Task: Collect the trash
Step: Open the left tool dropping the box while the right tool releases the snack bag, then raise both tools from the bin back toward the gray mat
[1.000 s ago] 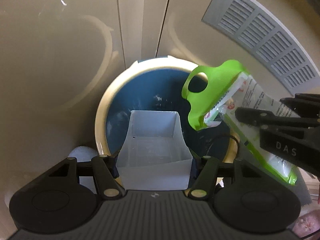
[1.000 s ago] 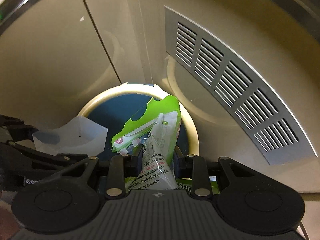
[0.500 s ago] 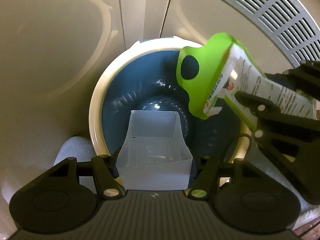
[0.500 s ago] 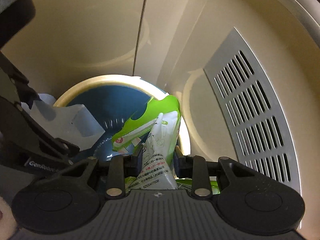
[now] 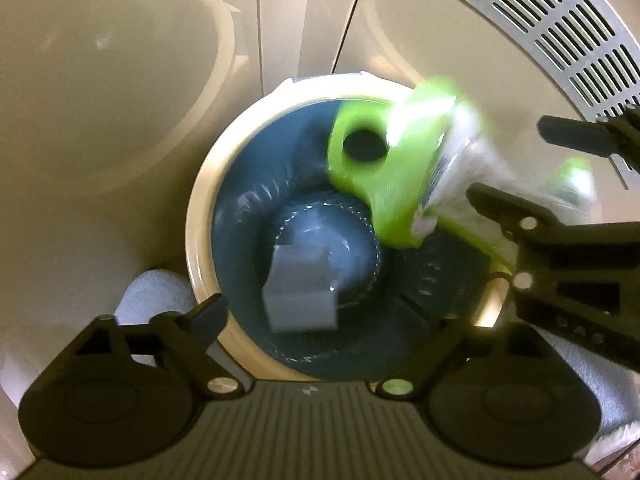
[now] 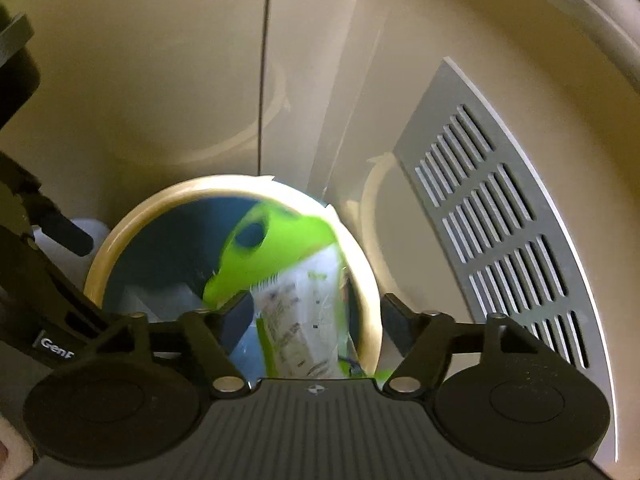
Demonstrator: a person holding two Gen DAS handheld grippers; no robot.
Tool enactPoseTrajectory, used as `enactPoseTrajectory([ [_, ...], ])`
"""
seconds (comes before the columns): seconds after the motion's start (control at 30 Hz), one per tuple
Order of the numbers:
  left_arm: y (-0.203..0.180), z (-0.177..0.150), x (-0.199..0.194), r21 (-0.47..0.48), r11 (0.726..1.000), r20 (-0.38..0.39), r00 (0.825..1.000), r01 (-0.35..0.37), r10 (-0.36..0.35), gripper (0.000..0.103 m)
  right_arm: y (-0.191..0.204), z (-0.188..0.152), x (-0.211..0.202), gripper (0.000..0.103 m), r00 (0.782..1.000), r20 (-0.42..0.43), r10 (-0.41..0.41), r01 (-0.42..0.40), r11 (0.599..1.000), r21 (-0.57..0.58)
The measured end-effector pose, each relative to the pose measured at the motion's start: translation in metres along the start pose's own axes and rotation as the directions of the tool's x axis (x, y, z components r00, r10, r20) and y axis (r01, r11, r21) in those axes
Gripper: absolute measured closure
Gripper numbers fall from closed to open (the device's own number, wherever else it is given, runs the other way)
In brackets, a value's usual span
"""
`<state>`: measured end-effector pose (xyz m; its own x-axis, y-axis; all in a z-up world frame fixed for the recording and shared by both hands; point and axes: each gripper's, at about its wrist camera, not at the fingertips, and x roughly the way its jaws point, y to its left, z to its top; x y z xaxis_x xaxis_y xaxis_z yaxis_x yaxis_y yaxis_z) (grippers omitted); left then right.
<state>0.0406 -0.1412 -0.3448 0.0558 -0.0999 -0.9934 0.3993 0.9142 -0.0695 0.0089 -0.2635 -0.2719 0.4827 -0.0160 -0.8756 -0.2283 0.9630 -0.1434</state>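
A bin with a cream rim (image 5: 200, 216) and a dark blue inside stands below both grippers. My left gripper (image 5: 332, 320) points straight down over it, its jaws opening. A small white box (image 5: 300, 292), blurred, is loose inside the bin, clear of both fingers. At the bin's right edge my right gripper (image 5: 536, 168) is also opening its jaws. A green and white packet (image 5: 392, 168) hangs blurred between them over the bin. In the right wrist view the packet (image 6: 296, 320) lies between the spread fingers of the right gripper (image 6: 316, 304), and the right finger stands clear of it.
Cream cabinet panels (image 5: 120, 120) rise behind the bin (image 6: 132, 236). A grey slotted vent grille (image 5: 560, 28) sits at the right, also in the right wrist view (image 6: 500, 240). A white cloth-like thing (image 5: 156, 292) lies at the bin's left side.
Both grippers' jaws have spread apart. The white box has left the left fingers and dropped deeper into the bin. The packet has come loose and tipped between the right fingers.
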Motion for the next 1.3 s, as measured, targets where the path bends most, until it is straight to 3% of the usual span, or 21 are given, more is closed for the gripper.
enactPoseTrajectory([
  [0.27,0.008,-0.007,-0.029,-0.038,0.999,0.032,0.999,0.021,-0.02,0.0,-0.012,-0.008,-0.045,0.027,0.998,0.057,-0.024,0.019,0.996,0.085],
  [0.43,0.01,-0.027,-0.067,-0.04,0.999,0.112,0.993,0.03,-0.026,0.0,-0.016,-0.019,-0.102,0.019,0.992,0.125,0.017,-0.039,0.984,0.172],
  [0.6,0.002,-0.054,-0.104,-0.008,0.999,0.213,0.977,0.031,-0.029,0.0,-0.009,-0.034,-0.149,0.013,0.98,0.194,0.046,-0.087,0.973,0.212],
  [0.8,-0.012,-0.076,-0.125,0.047,0.999,0.266,0.964,-0.011,-0.002,0.0,0.004,-0.05,-0.169,0.012,0.978,0.205,0.041,-0.083,0.976,0.202],
  [1.03,-0.018,-0.091,-0.15,0.05,0.997,0.35,0.936,-0.055,0.035,0.0,0.013,-0.059,-0.185,0.012,0.968,0.249,0.01,-0.059,0.981,0.187],
  [1.3,-0.02,-0.1,-0.17,0.046,0.997,0.395,0.918,-0.069,0.045,0.0,0.015,-0.069,-0.203,0.012,0.953,0.302,-0.02,-0.038,0.982,0.187],
])
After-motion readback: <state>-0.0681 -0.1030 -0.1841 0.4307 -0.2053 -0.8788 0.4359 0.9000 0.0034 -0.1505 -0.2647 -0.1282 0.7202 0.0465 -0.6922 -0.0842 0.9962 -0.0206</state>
